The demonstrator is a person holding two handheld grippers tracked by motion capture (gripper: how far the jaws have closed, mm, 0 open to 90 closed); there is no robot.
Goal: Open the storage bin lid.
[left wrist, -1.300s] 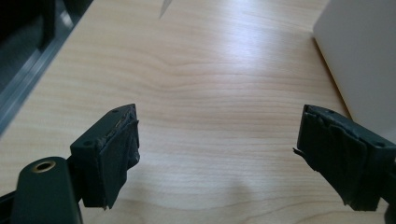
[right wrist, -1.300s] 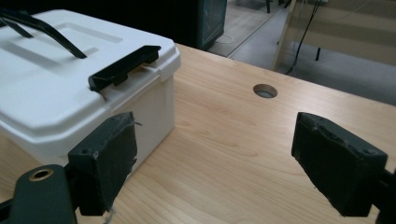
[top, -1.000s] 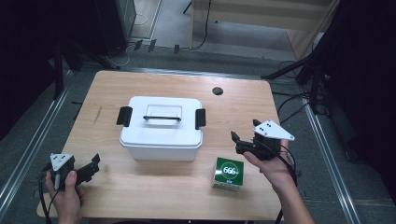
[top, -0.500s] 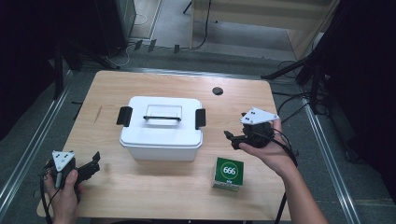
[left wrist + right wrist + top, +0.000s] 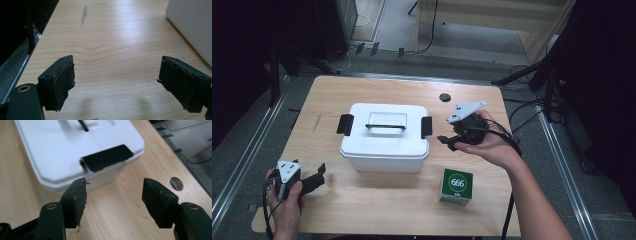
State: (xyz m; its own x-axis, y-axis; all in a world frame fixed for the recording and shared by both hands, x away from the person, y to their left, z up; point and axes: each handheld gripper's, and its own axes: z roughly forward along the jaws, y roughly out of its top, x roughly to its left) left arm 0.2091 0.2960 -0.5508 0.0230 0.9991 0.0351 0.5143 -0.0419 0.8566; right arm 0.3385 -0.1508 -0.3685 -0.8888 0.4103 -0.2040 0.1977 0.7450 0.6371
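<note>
A white lidded box [image 5: 384,137] with a black handle and a black latch on each end stands mid-table. My right gripper [image 5: 446,141] hovers just right of its right latch [image 5: 426,127], pointing at it. In the right gripper view that latch [image 5: 106,157] lies just beyond the jaws; the right gripper [image 5: 115,195] is open with nothing between its pads, and its jaws have just been closing. My left gripper [image 5: 318,175] rests at the front left of the table. In the left gripper view it [image 5: 116,82] stands wide open over bare wood, the box wall [image 5: 192,22] at the right.
A green and white carton marked 666 [image 5: 456,186] stands near the front edge, right of the box. A round cable hole [image 5: 444,97] sits at the table's back right. Metal floor rails [image 5: 242,160] run along both sides of the wooden table [image 5: 377,215].
My right hand has risen and moved left from above the green carton toward the box's right latch. Its jaws have narrowed. The left hand has stayed put.
</note>
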